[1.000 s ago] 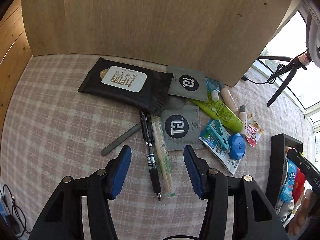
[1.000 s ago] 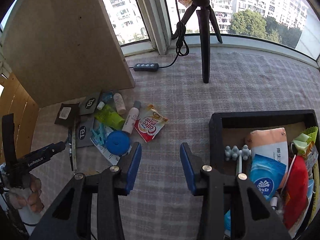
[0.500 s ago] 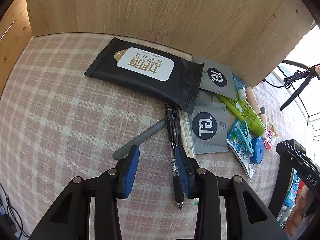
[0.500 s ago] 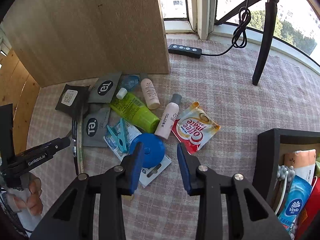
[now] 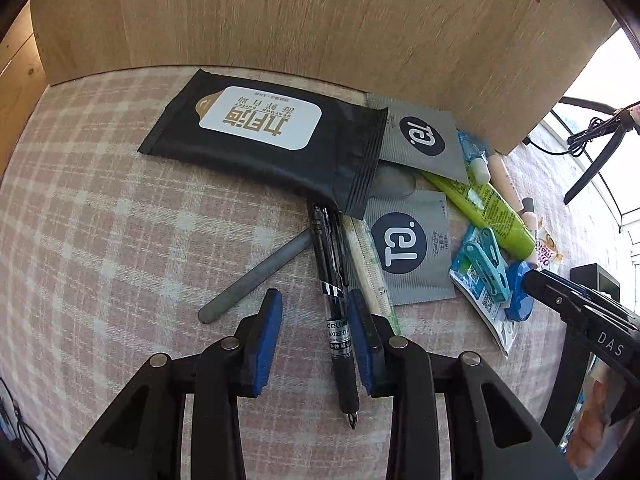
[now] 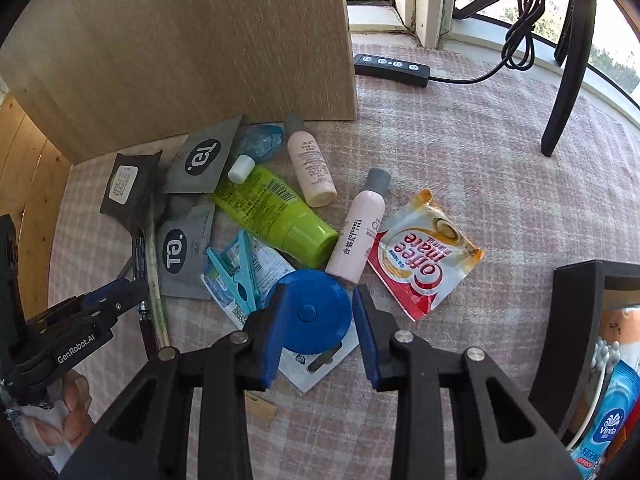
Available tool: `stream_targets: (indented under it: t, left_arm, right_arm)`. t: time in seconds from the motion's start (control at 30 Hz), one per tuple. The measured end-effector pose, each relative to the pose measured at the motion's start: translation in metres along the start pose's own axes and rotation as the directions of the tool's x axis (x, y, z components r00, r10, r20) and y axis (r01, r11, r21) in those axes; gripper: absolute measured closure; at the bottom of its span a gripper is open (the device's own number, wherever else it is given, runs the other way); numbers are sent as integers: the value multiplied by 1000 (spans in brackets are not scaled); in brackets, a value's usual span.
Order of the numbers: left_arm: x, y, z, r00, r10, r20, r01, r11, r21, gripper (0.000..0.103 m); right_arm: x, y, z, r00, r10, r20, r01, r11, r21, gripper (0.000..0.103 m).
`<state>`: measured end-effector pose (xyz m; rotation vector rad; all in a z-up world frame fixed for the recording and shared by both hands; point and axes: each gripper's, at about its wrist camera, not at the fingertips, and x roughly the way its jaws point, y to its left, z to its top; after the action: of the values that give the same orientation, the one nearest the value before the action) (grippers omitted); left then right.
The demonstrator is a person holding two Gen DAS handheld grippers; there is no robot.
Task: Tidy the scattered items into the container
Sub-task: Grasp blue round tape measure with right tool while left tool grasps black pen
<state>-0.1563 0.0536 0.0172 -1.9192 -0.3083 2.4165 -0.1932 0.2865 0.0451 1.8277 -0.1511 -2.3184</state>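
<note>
Left gripper (image 5: pixel 314 322): it points steeply down at the cloth, and its jaws have just been closing. The black gel pen (image 5: pixel 335 312) lies between the blue pads, close against the right one and apart from the left one, so the jaws are still spread and nothing is pinched.
Why there: the pen lies along the line of the fingers, so I judge the pads are lined up to close across its thin barrel.
Beside the pen: a wrapped pair of chopsticks (image 5: pixel 366 264) just outside the right pad, and a grey stick (image 5: pixel 256 280) beyond the left pad (both could be caught by mistake).
Right gripper (image 6: pixel 316 320): its jaws have been closing, now slowly. They stand on either side of the round blue case (image 6: pixel 310 312); the left pad seems to touch its rim, the right pad is clear of it, so there is no grip yet.
Under the case: a white packet (image 6: pixel 304 364) and a teal clothes peg (image 6: pixel 238 276) to the left.
Container (image 6: pixel 570 320): the black box is to the right of the right gripper, already partly filled.
</note>
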Motion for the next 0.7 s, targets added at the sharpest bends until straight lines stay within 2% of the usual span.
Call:
stream_targets:
  t: [0.17,0.3,0.4,0.57,0.7]
  left_arm:
    - [0,-5,-6,1000,13,8,-13,1000,16,72]
    - [1,-9,-10,1000,10,7,-10,1000,27,72]
    - [1,-11,-13,1000,19,10,-19,999,31,73]
    - [2,-16,-14,1000,4,-4,-4,1000,24,75]
    - [3,-22,-16,999,32,1,-32,998,48,75]
  right_arm:
    - [4,6,2,1000,-20,1,20,1000,-2,69]
    - [6,11,4,1000,-16,-15,16,1000,-5,60]
    - [9,18,3,999,-38,-26,37,999,-27,56]
    - [15,31,3,997,-72,-21,71,996,-44,56]
    - [21,37,4,996,-76,-35,74,996,-42,56]
